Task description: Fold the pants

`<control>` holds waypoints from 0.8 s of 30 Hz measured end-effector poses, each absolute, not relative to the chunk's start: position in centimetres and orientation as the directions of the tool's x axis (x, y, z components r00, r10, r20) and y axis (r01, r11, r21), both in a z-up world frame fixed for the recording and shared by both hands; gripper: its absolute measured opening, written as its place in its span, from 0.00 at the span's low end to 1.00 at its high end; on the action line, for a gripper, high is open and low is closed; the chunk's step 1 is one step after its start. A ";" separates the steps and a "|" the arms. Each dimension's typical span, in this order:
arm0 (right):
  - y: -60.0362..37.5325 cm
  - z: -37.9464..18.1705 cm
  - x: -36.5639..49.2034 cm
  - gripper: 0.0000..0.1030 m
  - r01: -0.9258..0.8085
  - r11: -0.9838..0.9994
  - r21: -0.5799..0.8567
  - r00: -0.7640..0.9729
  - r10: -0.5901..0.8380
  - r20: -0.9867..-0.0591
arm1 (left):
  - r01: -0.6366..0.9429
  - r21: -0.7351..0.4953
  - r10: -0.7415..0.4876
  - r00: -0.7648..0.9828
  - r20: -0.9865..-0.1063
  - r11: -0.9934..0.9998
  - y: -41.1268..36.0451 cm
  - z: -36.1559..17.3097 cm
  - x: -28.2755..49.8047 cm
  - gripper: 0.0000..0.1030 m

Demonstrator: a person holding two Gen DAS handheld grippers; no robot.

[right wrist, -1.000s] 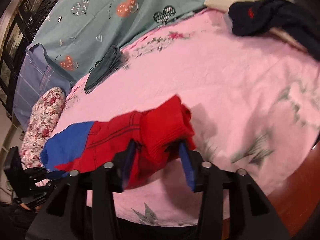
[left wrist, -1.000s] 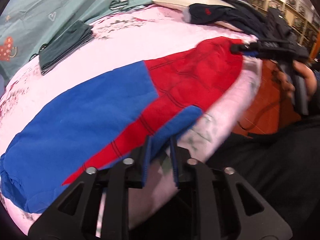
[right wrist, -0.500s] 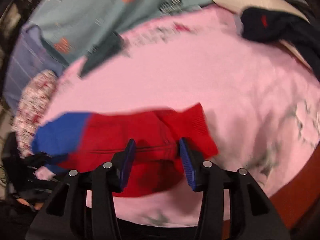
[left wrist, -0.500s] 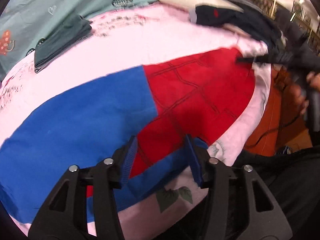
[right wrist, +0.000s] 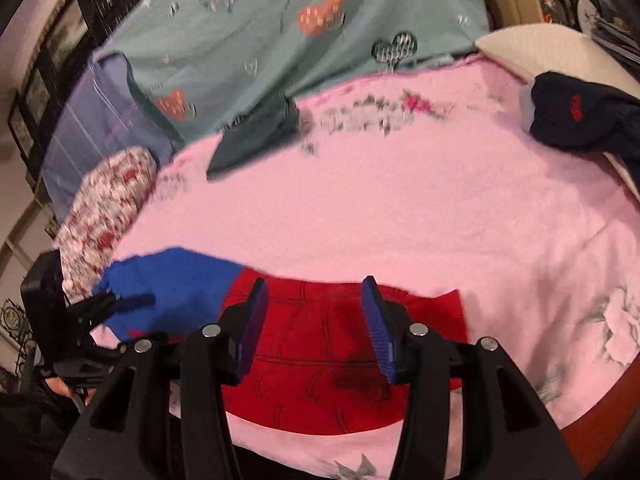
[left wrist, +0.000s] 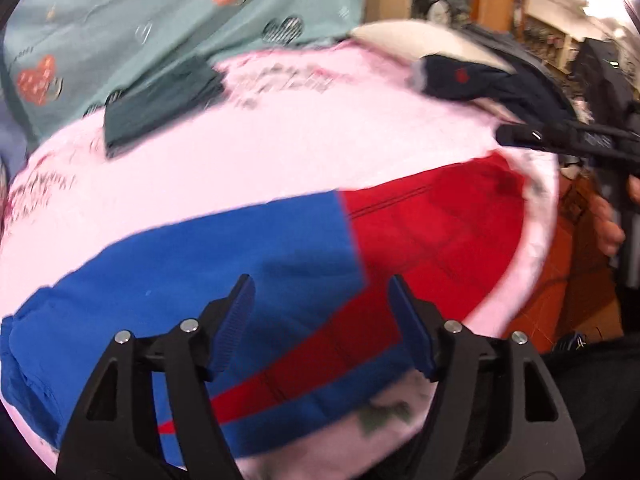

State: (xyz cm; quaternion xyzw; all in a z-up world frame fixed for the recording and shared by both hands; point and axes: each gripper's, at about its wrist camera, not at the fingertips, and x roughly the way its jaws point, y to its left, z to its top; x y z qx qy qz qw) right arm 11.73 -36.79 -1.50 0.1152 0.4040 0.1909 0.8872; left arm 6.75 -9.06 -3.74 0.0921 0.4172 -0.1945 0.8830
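Note:
The red and blue pants (left wrist: 280, 256) lie flat across the pink bedspread (left wrist: 280, 140), blue half to the left and red half to the right. My left gripper (left wrist: 322, 322) is open and empty just above their near edge. In the right wrist view the pants (right wrist: 320, 364) lie along the near bed edge, and my right gripper (right wrist: 316, 328) is open and empty above the red part. The right gripper also shows in the left wrist view (left wrist: 560, 140), past the red end. The left gripper shows in the right wrist view (right wrist: 124, 304), over the blue end.
A folded dark green garment (right wrist: 256, 136) lies at the far side of the bed. Dark navy clothes (right wrist: 580, 120) rest on a cream pillow (right wrist: 552, 52) at the right. A floral pillow (right wrist: 104, 204) sits at the left. A teal quilt (right wrist: 300, 32) lies behind.
Both grippers have let go of the pants and opened. The pants, held up and bunched a second ago, now lie spread flat. Both grippers have pulled back slightly.

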 end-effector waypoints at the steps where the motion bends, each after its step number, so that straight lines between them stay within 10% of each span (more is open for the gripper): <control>1: -36.2 -3.2 12.8 0.47 -0.212 0.919 0.332 0.542 0.394 -0.742 | 0.385 0.021 -0.217 0.564 -0.797 0.923 -8.5 -5.0 8.0 0.68; 17: -36.4 -2.7 11.4 0.53 -0.283 0.886 0.366 0.581 0.462 -0.670 | 0.375 -0.072 -0.289 0.563 -0.774 0.924 -7.3 -4.1 6.5 0.72; 24: -33.0 -6.7 11.1 0.53 -0.344 0.891 0.296 0.439 0.432 -0.788 | 0.486 0.034 -0.252 0.511 -0.822 0.874 -10.0 -7.0 3.2 0.83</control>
